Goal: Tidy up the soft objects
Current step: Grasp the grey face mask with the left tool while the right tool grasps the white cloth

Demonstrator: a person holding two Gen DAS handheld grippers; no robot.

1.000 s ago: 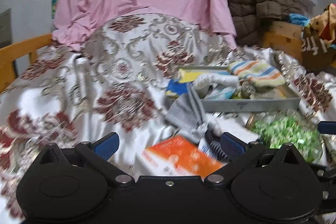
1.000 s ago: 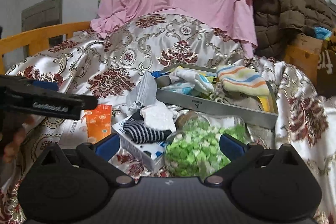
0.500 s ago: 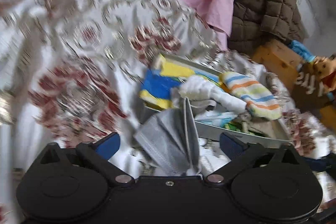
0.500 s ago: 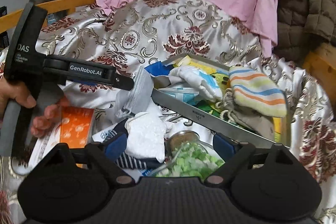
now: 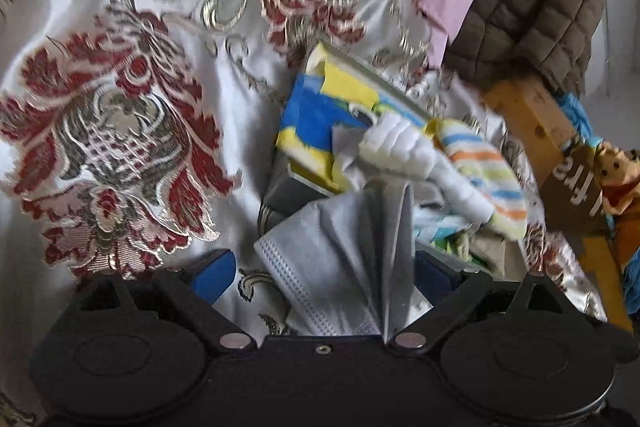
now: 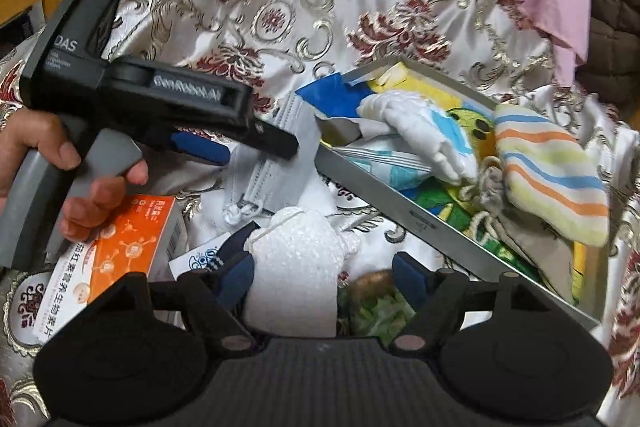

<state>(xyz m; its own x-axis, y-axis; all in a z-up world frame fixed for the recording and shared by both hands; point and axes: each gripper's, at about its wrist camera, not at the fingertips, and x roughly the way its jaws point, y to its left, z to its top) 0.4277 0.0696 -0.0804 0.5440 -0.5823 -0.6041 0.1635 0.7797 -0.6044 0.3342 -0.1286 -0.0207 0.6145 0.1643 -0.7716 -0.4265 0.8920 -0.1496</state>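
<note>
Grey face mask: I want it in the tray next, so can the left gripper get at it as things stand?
Probably yes. The mask lies between the open fingers of the left gripper, draped against the tray wall, with nothing on top. The pads do not press it yet.

1. To your left, the brocade bedspread (image 5: pixel 120 107) lies bare, so there is open room there.
2. The grey face mask (image 5: pixel 344 259) fills the gap between your left hand-held gripper (image 5: pixel 324 275) pads, with the metal tray (image 6: pixel 400 203) wall just beyond.
3. The tray is crowded: striped sock (image 6: pixel 552 175), white sock (image 6: pixel 420 131).
4. Your right hand-held gripper (image 6: pixel 324 275) is closing over a white fuzzy item (image 6: pixel 296 267); an orange box (image 6: pixel 120 247) and your left hand (image 6: pixel 60 163) crowd its left.
</note>
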